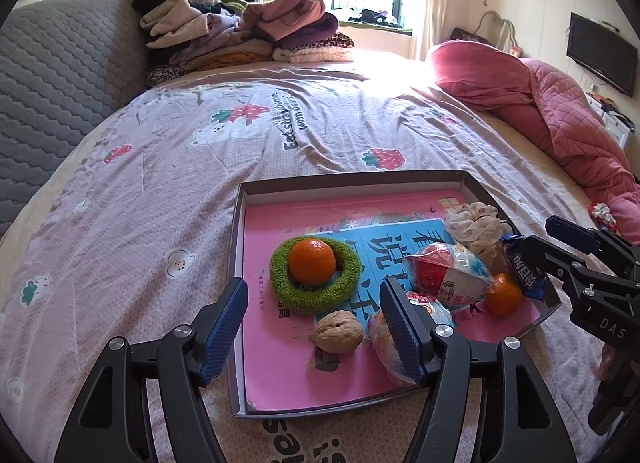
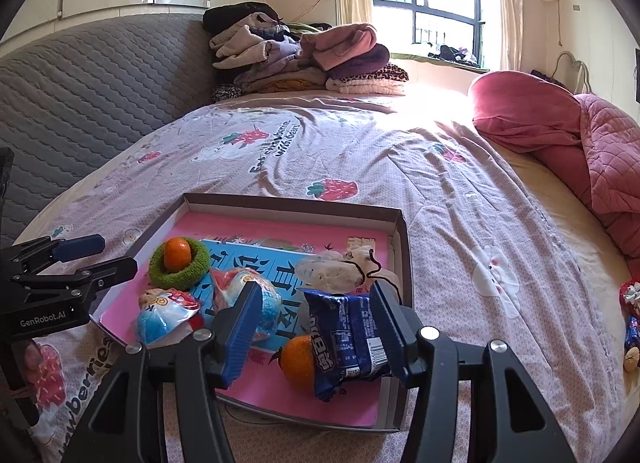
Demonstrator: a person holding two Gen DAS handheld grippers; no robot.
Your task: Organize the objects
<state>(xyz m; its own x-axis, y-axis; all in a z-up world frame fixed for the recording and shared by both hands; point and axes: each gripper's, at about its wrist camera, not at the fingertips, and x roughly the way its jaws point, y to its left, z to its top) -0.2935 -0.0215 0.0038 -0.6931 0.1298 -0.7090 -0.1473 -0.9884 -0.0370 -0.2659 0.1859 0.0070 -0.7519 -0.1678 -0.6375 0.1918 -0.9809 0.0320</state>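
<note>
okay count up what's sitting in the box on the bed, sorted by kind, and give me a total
Oranges: 2, one inside the green ring, one by the blue packet
Walnut: 1
Green ring: 1
Red, white and blue snack packets: 2
Dark blue packet: 1
Pale drawstring pouch: 1
Total: 8, all on the pink book lining the box

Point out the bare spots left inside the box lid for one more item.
Free: the pink floor of the tray behind the green ring, up to the far wall, and the near left corner in front of the walnut. Crowded: the right half, where snack packets, the blue wrapper and a loose orange lie.
</note>
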